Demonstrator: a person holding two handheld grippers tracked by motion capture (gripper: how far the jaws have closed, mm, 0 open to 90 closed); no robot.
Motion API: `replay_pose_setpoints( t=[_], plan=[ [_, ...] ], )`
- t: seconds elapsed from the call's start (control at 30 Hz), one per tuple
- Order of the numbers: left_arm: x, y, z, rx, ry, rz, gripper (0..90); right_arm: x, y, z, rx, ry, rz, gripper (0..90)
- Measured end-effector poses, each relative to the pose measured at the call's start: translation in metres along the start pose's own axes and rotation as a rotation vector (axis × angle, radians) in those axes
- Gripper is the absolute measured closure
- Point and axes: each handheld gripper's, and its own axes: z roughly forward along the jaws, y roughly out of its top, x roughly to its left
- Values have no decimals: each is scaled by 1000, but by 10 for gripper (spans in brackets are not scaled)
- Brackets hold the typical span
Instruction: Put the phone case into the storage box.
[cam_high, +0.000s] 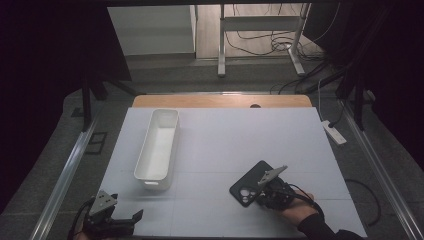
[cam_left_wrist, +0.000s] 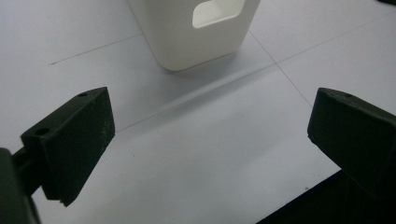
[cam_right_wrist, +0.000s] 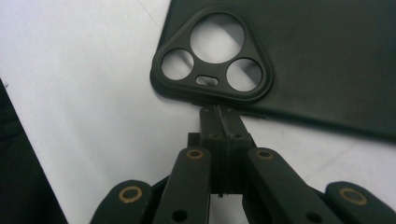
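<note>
The right tongs (cam_right_wrist: 219, 114) are pinched shut on the near edge of the thin, light, bendy black phone case (cam_high: 252, 183) lying near-right on the table (cam_high: 225, 145), while the left tongs (cam_left_wrist: 210, 140) hang open and empty.

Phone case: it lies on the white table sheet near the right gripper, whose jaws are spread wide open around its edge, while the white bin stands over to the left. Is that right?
Not quite. The right gripper's jaws are shut together, not spread wide; the right gripper view shows their tips meeting at the edge of the phone case, beside its camera cutouts. Whether they pinch that edge is unclear. The rest holds: the case lies on the table sheet, and the white bin stands to the left.
</note>
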Motion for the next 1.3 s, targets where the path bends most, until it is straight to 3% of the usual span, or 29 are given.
replay_pose_setpoints(
  t=[0.53, 1.3],
  plan=[
    [0, 0, 0, 2, 1, -1, 16, -3, 29, 16, -9, 6, -53, 900],
    [0, 0, 1, 4, 0, -2, 18, -18, 73, 37, -17, -49, -76, 900]
  ],
)
